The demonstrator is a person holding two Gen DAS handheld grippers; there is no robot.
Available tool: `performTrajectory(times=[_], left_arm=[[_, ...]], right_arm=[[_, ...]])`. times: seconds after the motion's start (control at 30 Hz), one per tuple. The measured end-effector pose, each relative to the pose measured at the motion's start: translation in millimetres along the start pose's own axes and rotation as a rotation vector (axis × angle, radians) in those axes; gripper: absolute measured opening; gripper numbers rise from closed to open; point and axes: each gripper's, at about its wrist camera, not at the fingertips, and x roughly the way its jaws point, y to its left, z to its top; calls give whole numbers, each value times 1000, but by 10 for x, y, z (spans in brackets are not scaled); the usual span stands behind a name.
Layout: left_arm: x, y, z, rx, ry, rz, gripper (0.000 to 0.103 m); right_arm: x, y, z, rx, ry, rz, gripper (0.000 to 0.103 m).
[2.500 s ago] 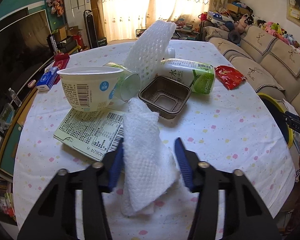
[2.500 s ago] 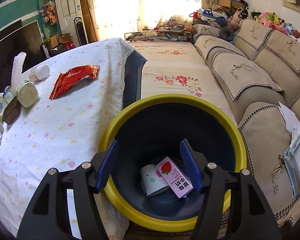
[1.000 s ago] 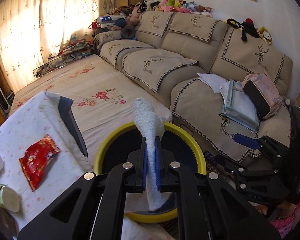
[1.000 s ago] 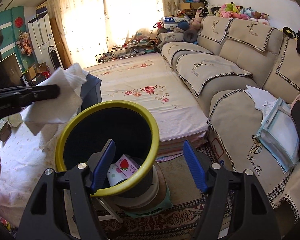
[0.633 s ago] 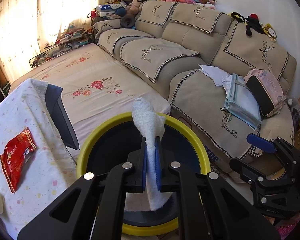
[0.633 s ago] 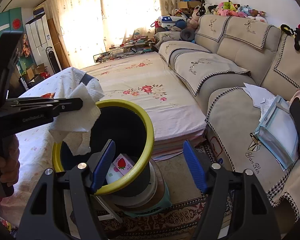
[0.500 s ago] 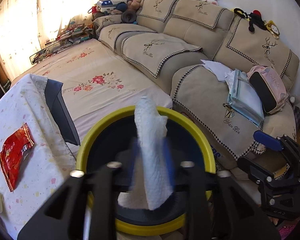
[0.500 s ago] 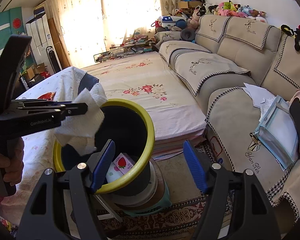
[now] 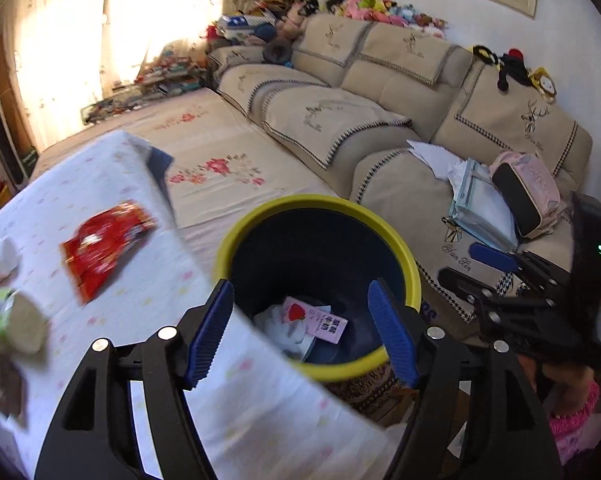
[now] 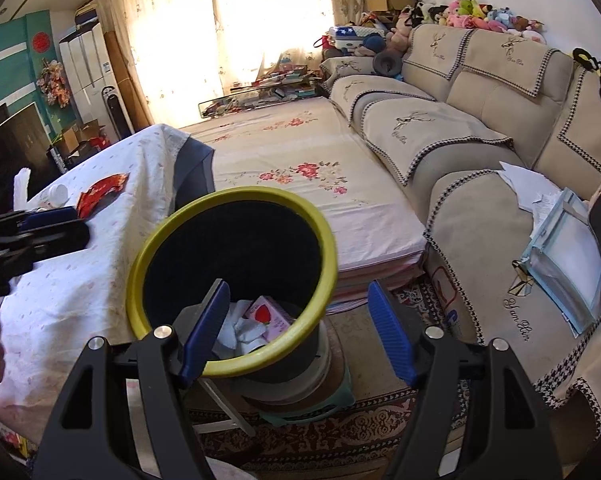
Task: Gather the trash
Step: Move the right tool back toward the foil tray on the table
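The yellow-rimmed dark bin (image 9: pixel 320 204) stands beside the table. A crumpled white paper towel (image 9: pixel 280 326) lies at its bottom next to a pink strawberry carton (image 9: pixel 316 316). My left gripper (image 9: pixel 300 332) hangs over the table edge by the bin; its jaws are opening and nothing is between them. My right gripper (image 10: pixel 296 328) is open and empty just above the bin's near rim (image 10: pixel 236 196), where the towel (image 10: pixel 240 328) and carton (image 10: pixel 268 314) show again. A red wrapper (image 9: pixel 104 244) lies blurred on the tablecloth. The left gripper (image 10: pixel 60 224) enters the right wrist view from the left.
The table (image 9: pixel 140 304) has a dotted white cloth, with a small white bottle (image 10: pixel 56 192) and cups at its far left. A floral-covered bed (image 9: pixel 220 152) and a beige sofa (image 9: pixel 380 120) lie beyond the bin. The bin rests on a stool (image 10: pixel 312 400) over a patterned rug.
The left gripper opened and let go of the white paper towel, which fell into the bin. The left hand then swung back toward the table. The right gripper stayed put.
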Motion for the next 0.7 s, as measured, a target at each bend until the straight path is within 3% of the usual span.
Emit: performTrajectory(times=[0.23,0.43,0.57,0.7], left_arm=[[-1139,588,-784,-111,-151,137,80],[-1981,1232,-1530,-275,-212,360,81],[-2264,1596,-1878,-371,-216,428,81],[-2436,1839,-2144,-430,-239,443,81]], right_arm=[[123,730,31,-140,25,114,68],[88,1708,78,-310,13,259,68],[85,2385,82,-392,29,378,68],[150,3040,51,-468,66,474,68]])
